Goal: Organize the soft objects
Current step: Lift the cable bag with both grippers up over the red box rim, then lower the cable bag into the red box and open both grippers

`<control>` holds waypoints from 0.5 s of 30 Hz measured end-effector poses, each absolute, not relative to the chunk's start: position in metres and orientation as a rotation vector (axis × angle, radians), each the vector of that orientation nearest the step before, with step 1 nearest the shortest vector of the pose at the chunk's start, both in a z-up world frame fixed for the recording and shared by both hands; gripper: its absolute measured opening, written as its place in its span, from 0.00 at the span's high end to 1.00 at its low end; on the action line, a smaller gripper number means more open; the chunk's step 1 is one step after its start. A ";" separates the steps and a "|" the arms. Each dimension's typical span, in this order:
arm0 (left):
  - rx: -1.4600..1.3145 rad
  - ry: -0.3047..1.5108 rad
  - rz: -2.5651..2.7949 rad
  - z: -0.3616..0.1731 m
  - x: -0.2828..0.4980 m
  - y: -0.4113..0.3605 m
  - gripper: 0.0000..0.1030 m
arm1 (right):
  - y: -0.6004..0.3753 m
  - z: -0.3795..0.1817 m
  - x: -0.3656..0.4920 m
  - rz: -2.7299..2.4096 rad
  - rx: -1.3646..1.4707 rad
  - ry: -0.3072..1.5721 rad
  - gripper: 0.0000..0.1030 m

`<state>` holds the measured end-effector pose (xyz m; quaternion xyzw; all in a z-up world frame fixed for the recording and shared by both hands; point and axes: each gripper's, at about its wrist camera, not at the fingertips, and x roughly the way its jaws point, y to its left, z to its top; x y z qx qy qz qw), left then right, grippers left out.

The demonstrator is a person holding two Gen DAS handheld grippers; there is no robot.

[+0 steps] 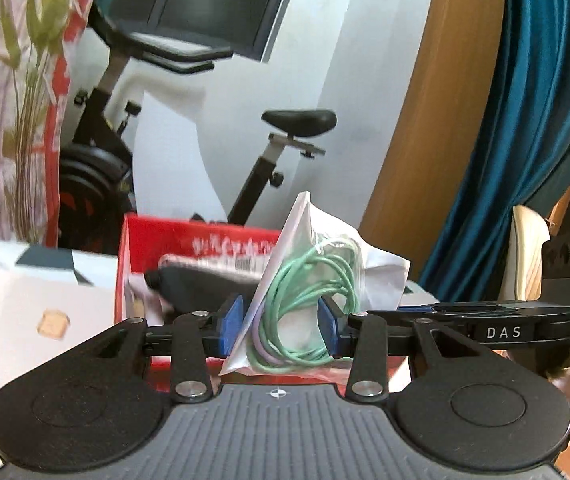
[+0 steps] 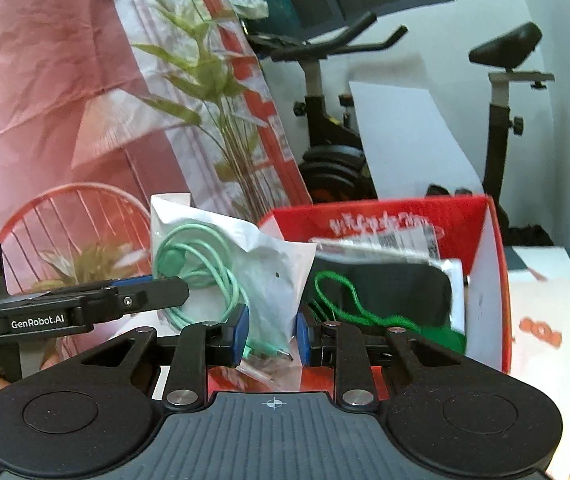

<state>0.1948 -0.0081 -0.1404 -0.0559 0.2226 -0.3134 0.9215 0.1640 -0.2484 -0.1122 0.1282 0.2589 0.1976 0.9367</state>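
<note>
Exercise bike (image 1: pixel 269 152) behind red box (image 1: pixel 205 236); both hand-held grippers (image 1: pixel 281 322) (image 2: pixel 273 336) clamp cable bag (image 1: pixel 305 296); green cord (image 2: pixel 349 304) right view only.

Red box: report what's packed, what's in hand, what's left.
Packed: a black pouch and a green cord already lie in the red box. In hand: both the left gripper and right gripper pinch the clear cable bag beside the box. Left: getting it inside.

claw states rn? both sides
Left claw: closed on the clear bag of green cable.
Right claw: closed on the same bag's lower corner, in front of the red box.
</note>
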 end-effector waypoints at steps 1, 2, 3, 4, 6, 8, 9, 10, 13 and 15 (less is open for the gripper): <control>-0.109 0.453 -0.642 -0.138 0.195 -0.008 0.58 | -0.248 -0.109 0.168 0.401 0.261 0.525 0.77; -0.104 0.452 -0.638 -0.136 0.198 -0.010 0.59 | -0.248 -0.106 0.171 0.398 0.259 0.521 0.77; -0.103 0.454 -0.636 -0.134 0.201 -0.011 0.60 | -0.248 -0.102 0.175 0.395 0.256 0.517 0.77; -0.103 0.457 -0.632 -0.133 0.205 -0.013 0.60 | -0.247 -0.099 0.181 0.392 0.251 0.514 0.77; -0.106 0.469 -0.626 -0.132 0.215 -0.014 0.60 | -0.247 -0.095 0.192 0.382 0.241 0.513 0.77; -0.118 0.498 -0.614 -0.135 0.227 -0.016 0.60 | -0.248 -0.093 0.207 0.371 0.242 0.529 0.77; -0.124 0.521 -0.610 -0.136 0.234 -0.018 0.60 | -0.249 -0.093 0.215 0.362 0.249 0.543 0.77; -0.121 0.543 -0.603 -0.138 0.239 -0.018 0.60 | -0.249 -0.095 0.221 0.356 0.257 0.555 0.77; -0.065 0.599 -0.587 -0.145 0.254 -0.029 0.60 | -0.253 -0.104 0.239 0.330 0.287 0.608 0.77; -0.039 0.629 -0.583 -0.150 0.262 -0.034 0.60 | -0.256 -0.112 0.247 0.310 0.301 0.640 0.77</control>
